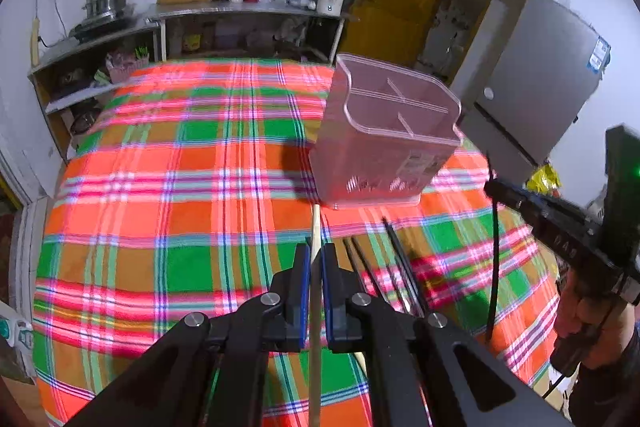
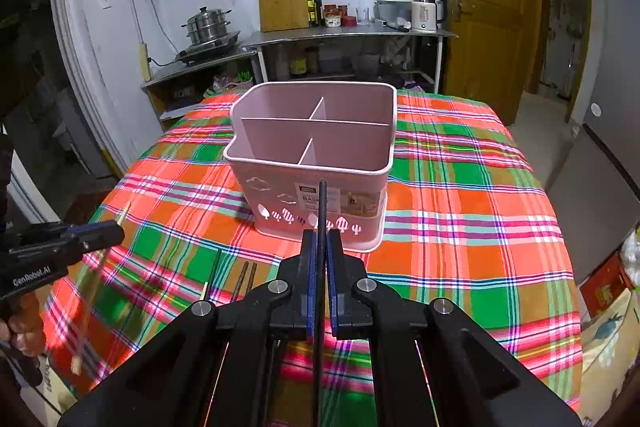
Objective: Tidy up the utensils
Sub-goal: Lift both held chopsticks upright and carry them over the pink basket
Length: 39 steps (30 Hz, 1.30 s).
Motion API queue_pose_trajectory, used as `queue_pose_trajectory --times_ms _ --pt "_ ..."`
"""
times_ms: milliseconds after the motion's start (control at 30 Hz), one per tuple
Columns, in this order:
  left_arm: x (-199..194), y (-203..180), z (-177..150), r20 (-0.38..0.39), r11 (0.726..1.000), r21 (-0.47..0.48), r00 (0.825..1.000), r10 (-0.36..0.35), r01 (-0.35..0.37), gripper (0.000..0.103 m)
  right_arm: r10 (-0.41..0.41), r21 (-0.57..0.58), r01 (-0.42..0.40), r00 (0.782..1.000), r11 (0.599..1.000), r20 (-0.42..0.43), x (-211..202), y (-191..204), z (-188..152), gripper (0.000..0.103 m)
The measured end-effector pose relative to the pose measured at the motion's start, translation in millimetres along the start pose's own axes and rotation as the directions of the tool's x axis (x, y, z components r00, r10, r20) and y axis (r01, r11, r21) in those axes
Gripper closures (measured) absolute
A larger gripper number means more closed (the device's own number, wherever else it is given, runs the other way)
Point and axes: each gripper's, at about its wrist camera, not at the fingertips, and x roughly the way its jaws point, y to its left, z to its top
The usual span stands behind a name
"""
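carrying one chopstick in each gripper is the step in hand. a pale wooden chopstick [image 1: 316,247] is pinched between the closed pads of the left gripper [image 1: 316,259], and a black chopstick [image 2: 322,211] is clamped the same way in the right gripper [image 2: 321,247]. the pink utensil caddy [image 2: 316,147] stands empty on the plaid tablecloth [image 2: 460,227], ahead of both. three dark chopsticks [image 1: 384,259] are left lying near it. next, each stick must be tipped upright over a compartment and released.
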Motion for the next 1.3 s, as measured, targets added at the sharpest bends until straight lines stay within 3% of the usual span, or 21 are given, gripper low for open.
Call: queue_pose_trajectory --times_ms 167,533,967,1300 --pt "10.8 4.4 -8.6 -0.036 1.000 -0.024 0.999 -0.003 0.002 0.097 0.006 0.000 -0.006 1.000 1.000 -0.002 -0.2 1.4 -1.1 0.098" --pt "-35.5 -8.4 24.7 0.073 1.000 0.021 0.997 -0.019 0.018 0.099 0.011 -0.023 -0.010 0.998 1.000 0.066 -26.4 7.7 17.4 0.098" --pt "-61.5 -33.5 54.2 0.138 0.996 0.081 0.990 -0.039 0.028 0.099 0.019 -0.037 -0.014 0.989 0.999 0.145 -58.1 9.3 35.3 0.098" --pt "-81.2 -55.9 117.2 0.219 0.992 0.117 0.973 -0.075 0.050 0.099 0.042 -0.041 -0.033 0.974 0.999 0.222 -73.2 10.3 76.4 0.098"
